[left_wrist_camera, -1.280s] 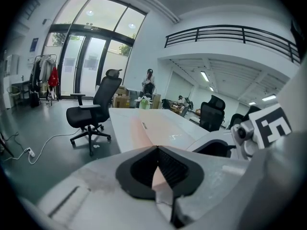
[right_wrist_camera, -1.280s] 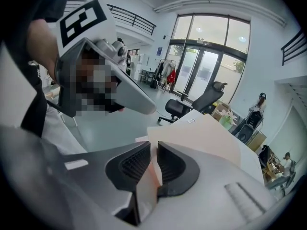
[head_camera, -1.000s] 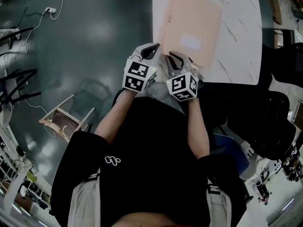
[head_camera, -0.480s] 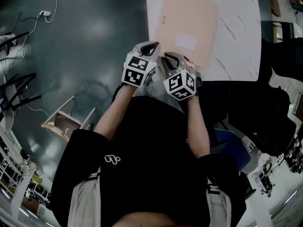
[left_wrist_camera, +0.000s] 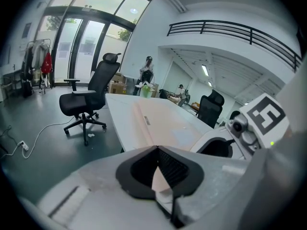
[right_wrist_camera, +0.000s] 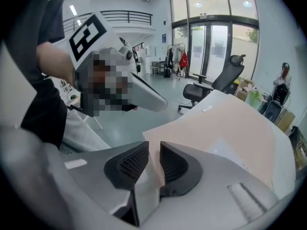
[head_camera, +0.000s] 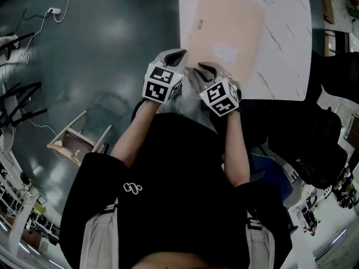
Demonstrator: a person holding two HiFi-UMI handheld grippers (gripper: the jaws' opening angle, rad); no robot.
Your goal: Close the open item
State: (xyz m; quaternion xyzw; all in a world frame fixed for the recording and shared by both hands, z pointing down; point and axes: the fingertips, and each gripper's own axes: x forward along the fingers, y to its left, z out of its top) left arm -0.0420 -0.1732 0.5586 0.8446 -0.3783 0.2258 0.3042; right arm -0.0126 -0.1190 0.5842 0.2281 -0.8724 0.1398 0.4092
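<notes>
Right gripper view: right claw [right_wrist_camera: 154, 146] and left claw [left_wrist_camera: 157, 148] pinched shut on near edge of folder [right_wrist_camera: 225, 128]; uneven pull may slip my grip.

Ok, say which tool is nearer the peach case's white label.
Right. The right tool is at the near edge by the white label; the left tool is at the peach case's left corner.

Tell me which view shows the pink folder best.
The head view: the whole pink folder shows in outline on the white table. The left gripper view shows it foreshortened and low; the right gripper view hides its near part behind the jaws.
</notes>
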